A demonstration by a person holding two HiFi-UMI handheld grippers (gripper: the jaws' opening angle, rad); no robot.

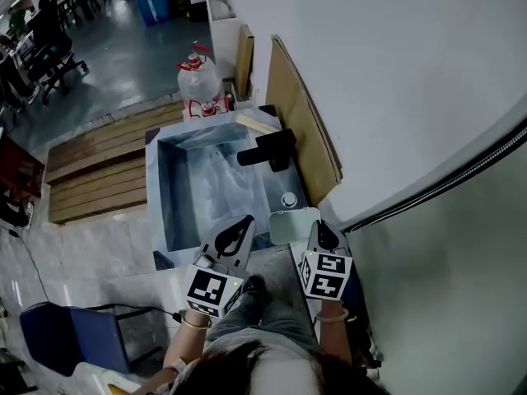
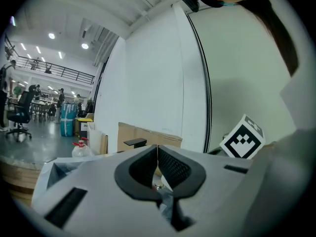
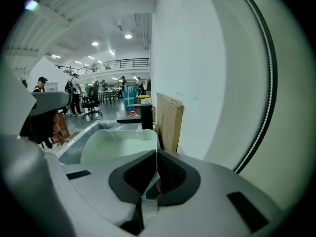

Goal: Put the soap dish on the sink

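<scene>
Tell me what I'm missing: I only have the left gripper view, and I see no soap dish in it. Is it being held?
Observer: Yes. In the right gripper view, the right gripper has its jaws shut on the near edge of the soap dish.
Reviewer: Where is it relative to the sink?
Observer: The head view puts the soap dish at the near right corner of the sink, on the near side of the black tap. I cannot tell whether it rests on the rim.
Reviewer: And the left gripper's place?
Observer: In the head view the left gripper hovers over the sink's near rim, left of the soap dish and apart from it.
</scene>
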